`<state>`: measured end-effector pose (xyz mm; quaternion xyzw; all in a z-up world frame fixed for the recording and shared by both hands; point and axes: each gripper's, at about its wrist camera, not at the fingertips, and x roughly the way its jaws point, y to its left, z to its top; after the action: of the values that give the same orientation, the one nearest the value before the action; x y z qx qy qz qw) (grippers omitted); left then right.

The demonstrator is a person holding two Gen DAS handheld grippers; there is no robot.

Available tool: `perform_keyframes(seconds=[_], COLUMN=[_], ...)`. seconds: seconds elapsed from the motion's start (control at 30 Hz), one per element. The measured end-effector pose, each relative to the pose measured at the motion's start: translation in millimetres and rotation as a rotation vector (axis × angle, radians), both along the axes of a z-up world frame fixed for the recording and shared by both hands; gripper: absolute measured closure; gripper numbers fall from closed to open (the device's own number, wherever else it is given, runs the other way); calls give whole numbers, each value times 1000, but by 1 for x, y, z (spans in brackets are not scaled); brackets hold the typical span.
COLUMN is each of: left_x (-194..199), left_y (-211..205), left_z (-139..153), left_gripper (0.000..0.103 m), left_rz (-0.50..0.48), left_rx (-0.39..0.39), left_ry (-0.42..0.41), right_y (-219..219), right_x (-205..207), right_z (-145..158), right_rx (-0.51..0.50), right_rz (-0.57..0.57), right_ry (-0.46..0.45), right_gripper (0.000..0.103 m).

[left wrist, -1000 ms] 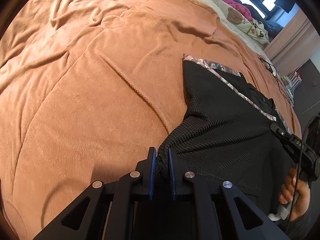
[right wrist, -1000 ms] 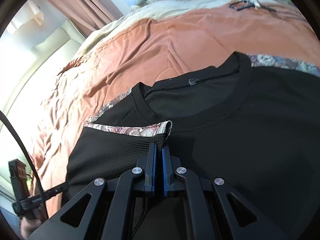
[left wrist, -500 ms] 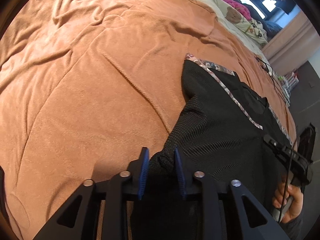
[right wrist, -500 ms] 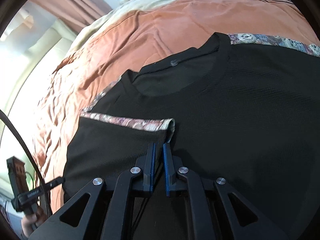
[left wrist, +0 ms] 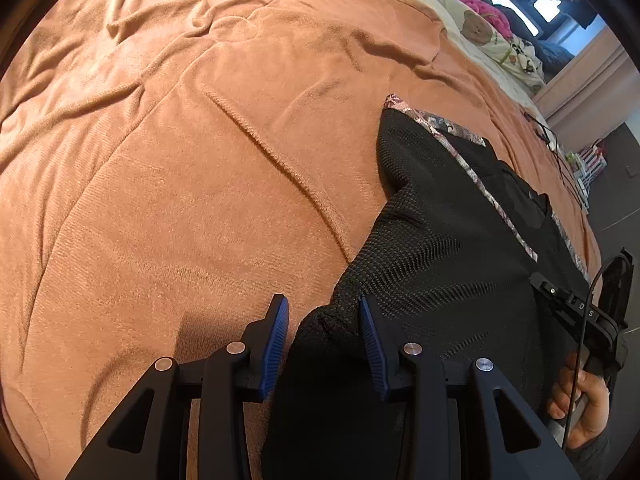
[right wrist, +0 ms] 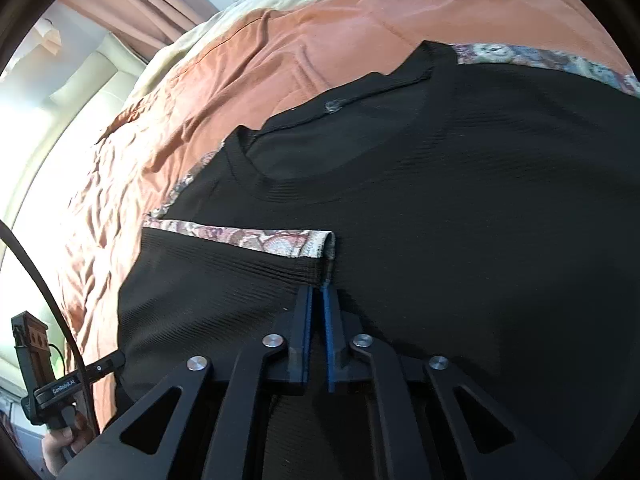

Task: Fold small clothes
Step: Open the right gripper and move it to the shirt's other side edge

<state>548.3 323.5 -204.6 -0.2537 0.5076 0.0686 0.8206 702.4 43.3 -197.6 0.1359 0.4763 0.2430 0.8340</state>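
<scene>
Left gripper (left wrist: 323,322) hanging low over the bed, jaws having just been opening, now spread, with a bunched corner of the black shirt (left wrist: 440,264) sitting loose between the blue pads (left wrist: 276,344), touching the right one or not, hard to tell. Right gripper (right wrist: 317,300) pinching the folded-over sleeve edge of the shirt (right wrist: 460,208), pads pressed together on the fabric just below the patterned cuff (right wrist: 256,238). Lying flat on the orange blanket (left wrist: 180,168), front up, collar (right wrist: 280,168) pointing away, one sleeve folded in across the chest. Showing at the right edge of the left view, a hand (left wrist: 580,404) gripping the other tool's handle. Spreading wrinkled beyond the shirt, more blanket (right wrist: 280,52). Lying farther off, a cream quilt (right wrist: 192,40), with stuffed toys (left wrist: 476,28) at the head of the bed, and a pink curtain (right wrist: 132,4) hanging beside a bright window.
</scene>
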Motion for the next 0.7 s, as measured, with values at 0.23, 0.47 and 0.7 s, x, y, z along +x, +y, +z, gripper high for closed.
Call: perform_keyframes(seconds=[0.23, 0.47, 0.7], left_x=[-7, -16, -22], left_y=[-3, -15, -45], left_z=[10, 30, 53], left_gripper=[63, 38, 17], left_rz=[10, 18, -13], left_rx=[13, 9, 34], left_ry=[0, -35, -58], right_y=[-17, -64, -138], right_x=[-13, -40, -77], right_z=[13, 42, 67], right_rx=[-22, -46, -34], right_rz=[-40, -63, -125], right_ry=[-7, -75, -102], right_gripper=[103, 19, 19])
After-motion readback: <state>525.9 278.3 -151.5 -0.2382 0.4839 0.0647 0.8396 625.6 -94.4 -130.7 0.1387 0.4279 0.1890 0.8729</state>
